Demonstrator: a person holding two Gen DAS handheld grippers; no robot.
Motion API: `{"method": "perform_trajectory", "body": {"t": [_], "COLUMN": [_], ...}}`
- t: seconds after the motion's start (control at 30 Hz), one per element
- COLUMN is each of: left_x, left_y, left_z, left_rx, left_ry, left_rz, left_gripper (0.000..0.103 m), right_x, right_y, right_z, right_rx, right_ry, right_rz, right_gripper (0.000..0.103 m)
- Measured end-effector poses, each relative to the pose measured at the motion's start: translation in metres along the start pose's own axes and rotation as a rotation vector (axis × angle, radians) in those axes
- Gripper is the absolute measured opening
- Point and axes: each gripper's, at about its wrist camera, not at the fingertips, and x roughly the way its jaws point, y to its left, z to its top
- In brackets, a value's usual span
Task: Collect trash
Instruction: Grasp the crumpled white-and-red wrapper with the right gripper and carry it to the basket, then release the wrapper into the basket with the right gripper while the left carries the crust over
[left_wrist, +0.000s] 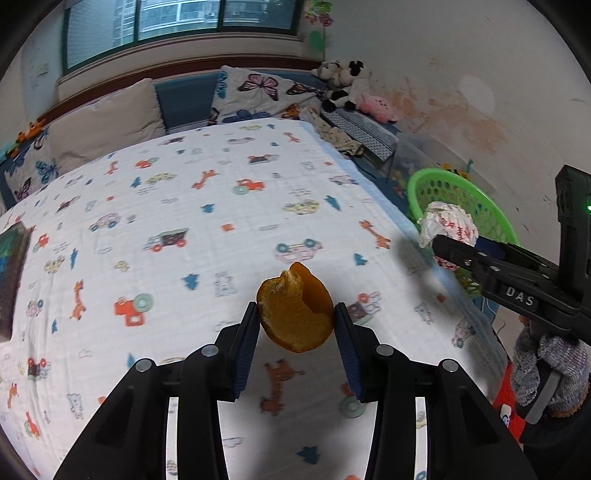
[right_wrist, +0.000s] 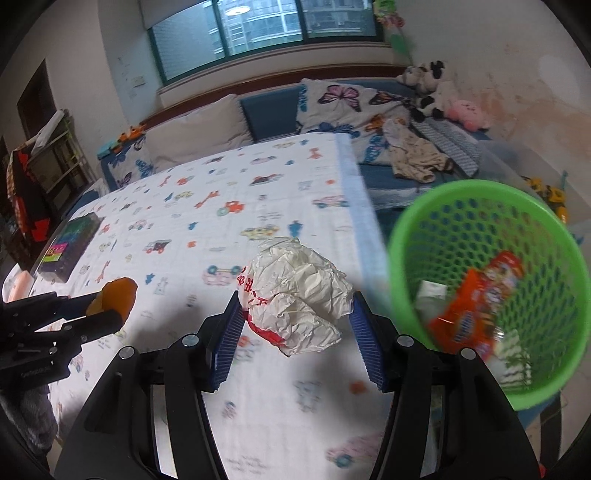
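My left gripper (left_wrist: 295, 321) is shut on a piece of orange peel (left_wrist: 295, 314), held above the patterned bed sheet (left_wrist: 184, 206). My right gripper (right_wrist: 297, 314) is shut on a crumpled white paper wrapper with red print (right_wrist: 299, 291), also lifted over the sheet near its right edge. A green mesh basket (right_wrist: 417, 229) stands just right of the bed; an orange snack packet (right_wrist: 476, 306) and some white scraps lie inside. In the left wrist view the right gripper (left_wrist: 439, 243) with the wrapper (left_wrist: 448, 221) hangs in front of the basket (left_wrist: 461, 192). In the right wrist view the left gripper (right_wrist: 110, 310) and peel (right_wrist: 116, 293) sit at far left.
Pillows (right_wrist: 343, 107) and plush toys (right_wrist: 428, 88) line the window end of the bed. A dark box (right_wrist: 72, 243) rests on the sheet's left side. Folded clothes (right_wrist: 417, 155) lie on the blue mattress edge. A gloved hand (left_wrist: 546, 373) grips the right tool.
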Motion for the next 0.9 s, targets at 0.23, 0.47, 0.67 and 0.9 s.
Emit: {"method": "perform_trajectory", "body": {"t": [0.23, 0.47, 0.67, 0.9], "left_x": [0.009, 0.018, 0.024, 0.028], "left_y": [-0.029, -0.058, -0.082, -0.104], "left_z": [0.008, 0.017, 0.026, 0.038], "left_rx": [0.047, 0.090, 0.127, 0.159], "left_ry": [0.011, 0.022, 0.026, 0.021], "left_rz": [-0.030, -0.053, -0.062, -0.077], "left_gripper": [0.040, 0.040, 0.040, 0.040], "right_x": [-0.023, -0.038, -0.045, -0.048], "right_y": [-0.036, -0.067, -0.093, -0.125], "right_z": [-0.011, -0.015, -0.019, -0.017], "right_rx": [0.039, 0.076, 0.103, 0.135], "right_ry": [-0.015, -0.030, -0.035, -0.032], "right_rz": [-0.055, -0.105, -0.157, -0.217], "right_gripper": [0.058, 0.058, 0.058, 0.059]}}
